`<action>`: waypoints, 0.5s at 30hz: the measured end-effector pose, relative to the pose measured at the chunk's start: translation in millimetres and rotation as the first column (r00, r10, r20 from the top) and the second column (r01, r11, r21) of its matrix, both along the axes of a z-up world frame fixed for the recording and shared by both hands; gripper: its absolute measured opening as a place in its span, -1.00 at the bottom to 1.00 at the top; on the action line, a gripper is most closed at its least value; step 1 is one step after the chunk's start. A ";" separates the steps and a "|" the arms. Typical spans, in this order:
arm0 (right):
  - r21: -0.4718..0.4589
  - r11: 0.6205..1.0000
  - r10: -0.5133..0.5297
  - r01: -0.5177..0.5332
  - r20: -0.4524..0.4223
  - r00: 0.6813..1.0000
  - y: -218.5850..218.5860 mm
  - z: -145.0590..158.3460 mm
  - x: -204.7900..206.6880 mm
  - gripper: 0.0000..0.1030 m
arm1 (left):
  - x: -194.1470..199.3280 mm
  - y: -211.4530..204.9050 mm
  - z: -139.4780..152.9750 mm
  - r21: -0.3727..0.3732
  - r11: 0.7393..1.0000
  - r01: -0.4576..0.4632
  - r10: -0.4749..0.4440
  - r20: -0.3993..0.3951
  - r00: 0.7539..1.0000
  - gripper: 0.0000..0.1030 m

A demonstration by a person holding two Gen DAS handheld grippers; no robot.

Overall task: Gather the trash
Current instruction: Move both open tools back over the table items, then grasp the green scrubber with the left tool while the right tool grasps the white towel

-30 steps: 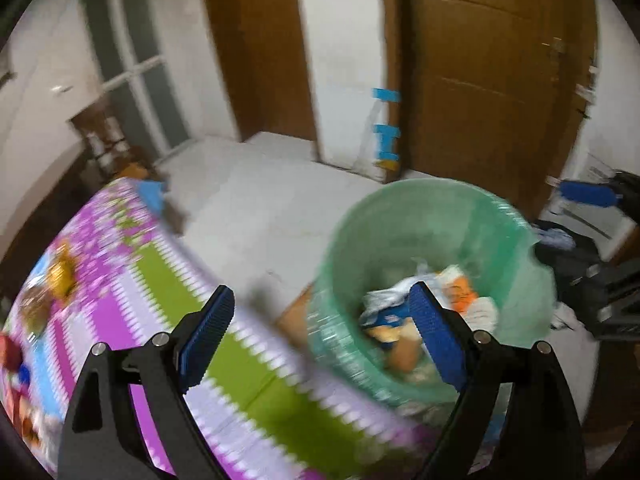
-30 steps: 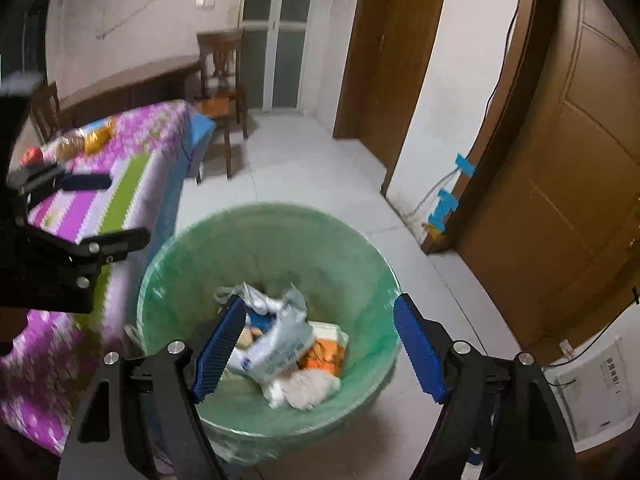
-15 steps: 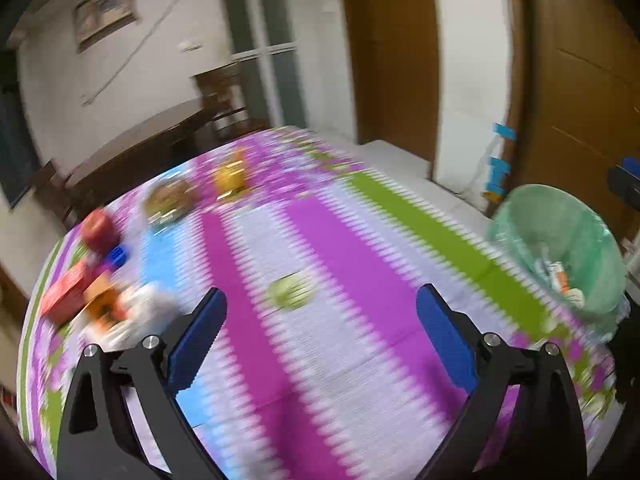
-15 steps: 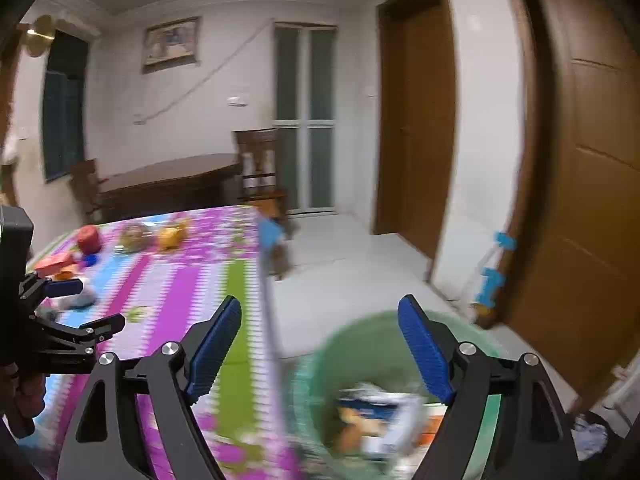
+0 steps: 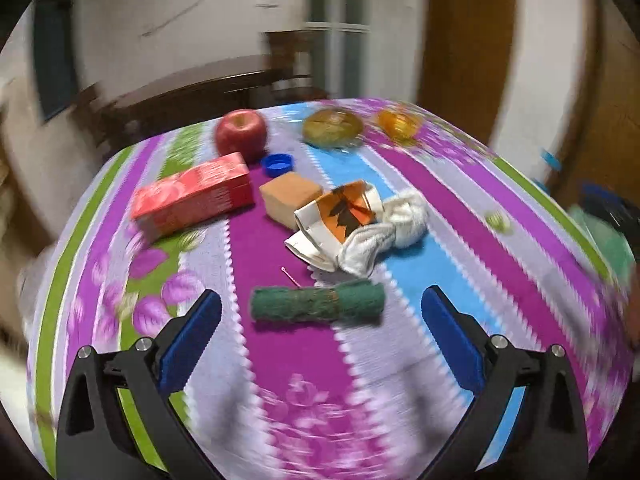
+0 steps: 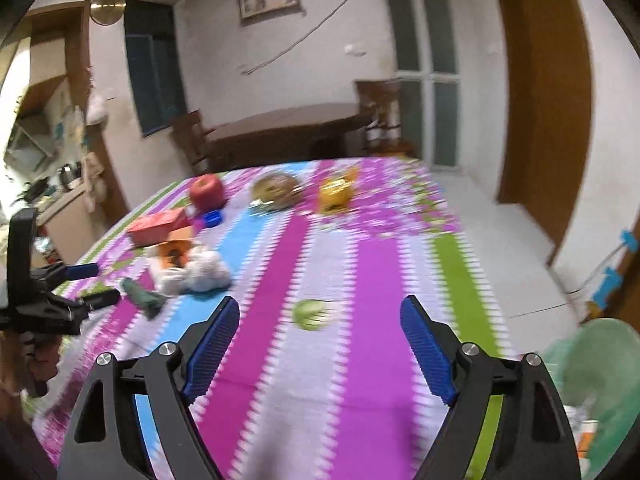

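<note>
Trash lies on the striped tablecloth (image 5: 460, 240): a rolled green scouring pad (image 5: 316, 304), a crushed orange-and-white carton (image 5: 340, 216), a white wad (image 5: 396, 220) and a small green scrap (image 5: 496, 219). My left gripper (image 5: 321, 299) hovers just short of the pad, its jaws opening wide, with nothing pressed between them. In the right wrist view that gripper (image 6: 94, 283) shows at the left, near the pad (image 6: 144, 298). My right gripper (image 6: 320, 304) is open above the table, the green scrap (image 6: 310, 314) lying on the cloth below its gap. The green-lined bin (image 6: 600, 356) stands at the lower right.
A red box (image 5: 192, 196), a brown block (image 5: 290, 196), a blue cap (image 5: 277, 163), a red apple (image 5: 241, 134), a wrapped bun (image 5: 332, 127) and an orange item (image 5: 399, 123) sit farther back. Behind the table stand a dark wooden table (image 6: 288, 124) and chairs. A wooden door (image 6: 544, 92) is on the right.
Both views swung away from the green bin and onto the table. The bin slid to the right edge of both views. The left jaws stand wider apart than before.
</note>
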State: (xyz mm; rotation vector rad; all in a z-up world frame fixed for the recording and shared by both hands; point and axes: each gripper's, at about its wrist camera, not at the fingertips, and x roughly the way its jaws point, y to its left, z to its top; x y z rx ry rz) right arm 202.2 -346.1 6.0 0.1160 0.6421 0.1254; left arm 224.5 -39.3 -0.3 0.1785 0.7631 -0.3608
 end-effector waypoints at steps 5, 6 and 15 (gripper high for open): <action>0.095 0.987 0.139 -0.131 -0.085 0.987 44.9 -14.3 49.9 0.61 | 19.4 11.5 -10.3 0.067 0.966 0.251 -0.251 -0.007 0.968 0.88; 0.112 0.979 0.185 -0.172 -0.113 0.976 59.7 -20.1 62.8 0.61 | 25.6 10.2 -13.4 0.083 0.952 0.294 -0.294 -0.017 0.956 0.88; 0.091 0.955 0.297 -0.284 -0.212 0.931 121.8 -52.6 130.9 0.57 | 39.3 -4.6 -34.0 0.108 0.856 0.505 -0.499 -0.074 0.863 0.87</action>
